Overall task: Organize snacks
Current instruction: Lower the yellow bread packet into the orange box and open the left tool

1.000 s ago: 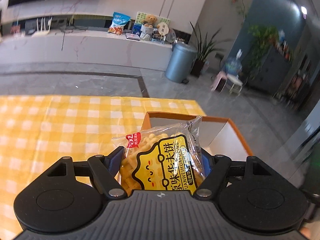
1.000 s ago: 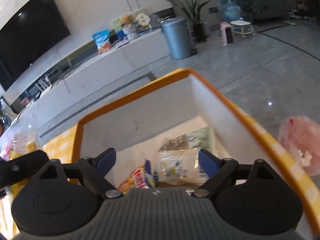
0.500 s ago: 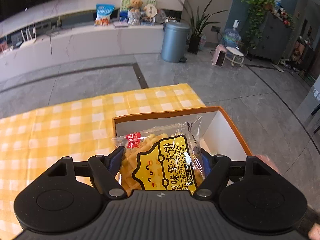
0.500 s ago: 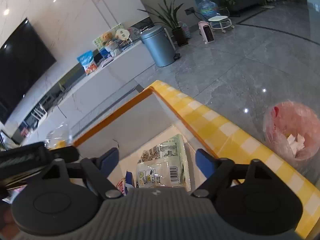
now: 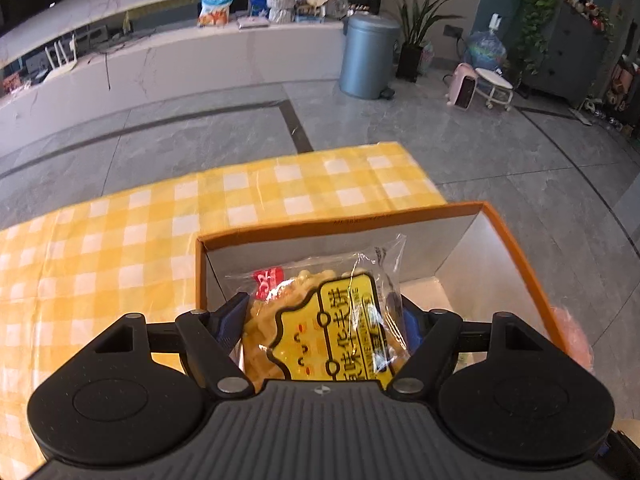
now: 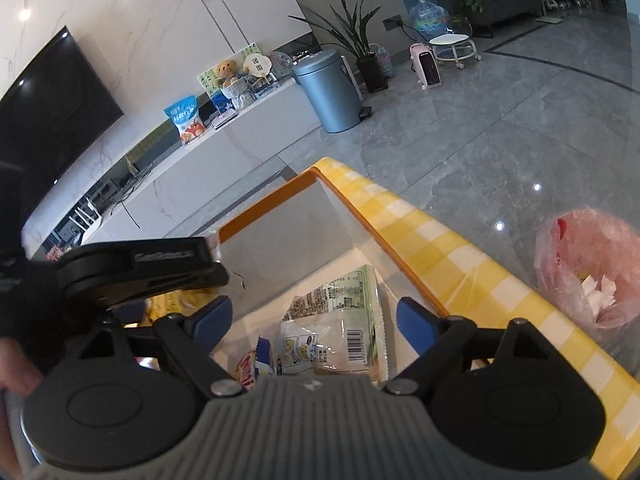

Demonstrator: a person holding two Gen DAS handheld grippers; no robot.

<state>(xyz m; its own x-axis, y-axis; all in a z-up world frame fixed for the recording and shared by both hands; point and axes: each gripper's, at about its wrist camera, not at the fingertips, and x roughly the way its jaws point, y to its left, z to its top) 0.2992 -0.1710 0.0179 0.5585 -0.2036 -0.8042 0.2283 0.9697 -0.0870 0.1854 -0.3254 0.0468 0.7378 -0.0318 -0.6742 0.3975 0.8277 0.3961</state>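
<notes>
My left gripper (image 5: 320,316) is shut on a yellow waffle snack packet (image 5: 328,320) and holds it over the near left part of an orange-rimmed box (image 5: 340,224). My right gripper (image 6: 314,314) is open and empty above the same box (image 6: 280,236). Inside the box lie a green-and-clear packet (image 6: 340,328) and a red-and-blue packet (image 6: 254,368). The left gripper's body (image 6: 140,268) shows at the left of the right wrist view.
The box stands at the corner of a table with a yellow checked cloth (image 5: 120,248). A pink-bagged waste bin (image 6: 588,276) stands on the floor to the right of the table. A grey bin (image 5: 370,56) and a white counter (image 5: 160,64) lie far behind.
My left gripper has moved with the packet further over the box and tilted down. My right gripper has drawn back and to the right; the left gripper has come into its view.
</notes>
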